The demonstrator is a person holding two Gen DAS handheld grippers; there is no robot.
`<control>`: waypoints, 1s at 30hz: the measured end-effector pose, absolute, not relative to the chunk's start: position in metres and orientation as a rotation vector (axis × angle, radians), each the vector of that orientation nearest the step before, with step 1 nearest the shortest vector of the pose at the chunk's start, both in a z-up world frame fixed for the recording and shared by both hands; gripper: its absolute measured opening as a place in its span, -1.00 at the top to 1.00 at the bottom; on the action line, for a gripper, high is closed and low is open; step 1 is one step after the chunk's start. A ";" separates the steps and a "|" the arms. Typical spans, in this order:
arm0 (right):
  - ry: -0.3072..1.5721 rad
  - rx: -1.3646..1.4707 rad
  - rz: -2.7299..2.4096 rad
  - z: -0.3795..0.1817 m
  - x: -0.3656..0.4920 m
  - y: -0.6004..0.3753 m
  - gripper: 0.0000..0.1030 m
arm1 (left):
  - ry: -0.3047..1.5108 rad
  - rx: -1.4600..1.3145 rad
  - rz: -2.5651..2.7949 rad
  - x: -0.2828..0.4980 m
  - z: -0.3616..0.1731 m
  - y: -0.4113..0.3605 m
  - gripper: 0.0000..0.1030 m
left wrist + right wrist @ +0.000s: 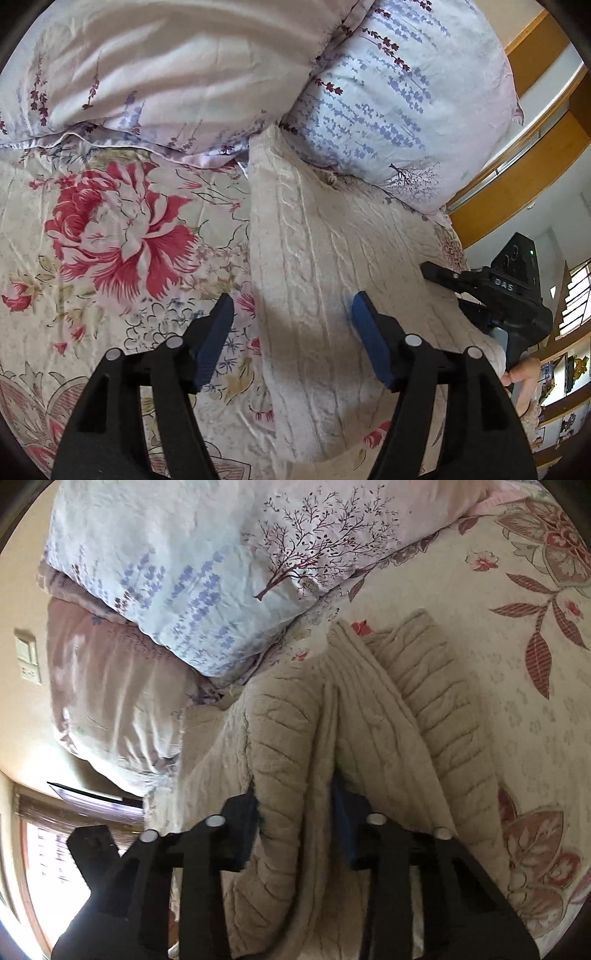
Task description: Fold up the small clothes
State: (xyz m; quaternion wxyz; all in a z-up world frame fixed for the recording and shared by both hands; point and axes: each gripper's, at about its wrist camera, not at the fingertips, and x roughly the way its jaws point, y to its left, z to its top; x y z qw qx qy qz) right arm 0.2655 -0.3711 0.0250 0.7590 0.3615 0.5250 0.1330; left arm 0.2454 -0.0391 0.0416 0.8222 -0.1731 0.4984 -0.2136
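A cream cable-knit sweater lies on a floral bedsheet. My left gripper is open just above the sweater's left edge, holding nothing. My right gripper shows in the left wrist view at the sweater's right edge. In the right wrist view the sweater is bunched into folds, and my right gripper has a thick fold of it between its fingers, the jaws closed against the knit.
Two floral pillows lie at the head of the bed, touching the sweater's far end. A wooden headboard and shelves stand to the right. A wall switch and a window show left in the right wrist view.
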 end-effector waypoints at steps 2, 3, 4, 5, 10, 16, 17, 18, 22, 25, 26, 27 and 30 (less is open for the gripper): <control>1.118 0.730 0.286 0.030 0.262 -0.368 0.65 | 1.066 -0.371 -0.457 0.249 0.040 -0.045 -0.33; 1.094 0.695 0.287 0.035 0.260 -0.365 0.68 | 1.066 -0.377 -0.457 0.249 0.041 -0.045 -0.33; 1.056 0.650 0.285 0.044 0.256 -0.362 0.69 | 1.068 -0.383 -0.460 0.251 0.041 -0.047 -0.33; 1.030 0.622 0.286 0.050 0.254 -0.361 0.69 | 1.069 -0.392 -0.466 0.250 0.042 -0.046 -0.33; 0.896 0.455 0.256 0.092 0.240 -0.356 0.71 | 1.045 -0.399 -0.490 0.242 0.052 -0.042 -0.35; 0.880 0.414 0.187 0.099 0.236 -0.376 0.71 | 1.052 -0.393 -0.529 0.235 0.055 -0.049 -0.34; 0.876 0.419 0.180 0.098 0.236 -0.379 0.71 | 1.055 -0.388 -0.536 0.234 0.055 -0.051 -0.34; 0.871 0.420 0.178 0.099 0.235 -0.382 0.71 | 1.058 -0.382 -0.544 0.233 0.055 -0.053 -0.34; 0.850 0.421 0.145 0.099 0.236 -0.393 0.71 | 1.064 -0.366 -0.580 0.230 0.057 -0.063 -0.34; 0.919 0.385 0.082 0.076 0.249 -0.403 0.67 | 1.069 -0.341 -0.594 0.229 0.060 -0.071 -0.34; 0.966 0.398 0.064 0.066 0.253 -0.408 0.64 | 1.073 -0.337 -0.598 0.229 0.061 -0.073 -0.34; 0.996 0.415 0.046 0.060 0.254 -0.412 0.60 | 1.079 -0.336 -0.602 0.228 0.061 -0.075 -0.34; 0.974 0.530 0.035 0.063 0.235 -0.433 0.32 | 1.089 -0.340 -0.613 0.223 0.062 -0.073 -0.33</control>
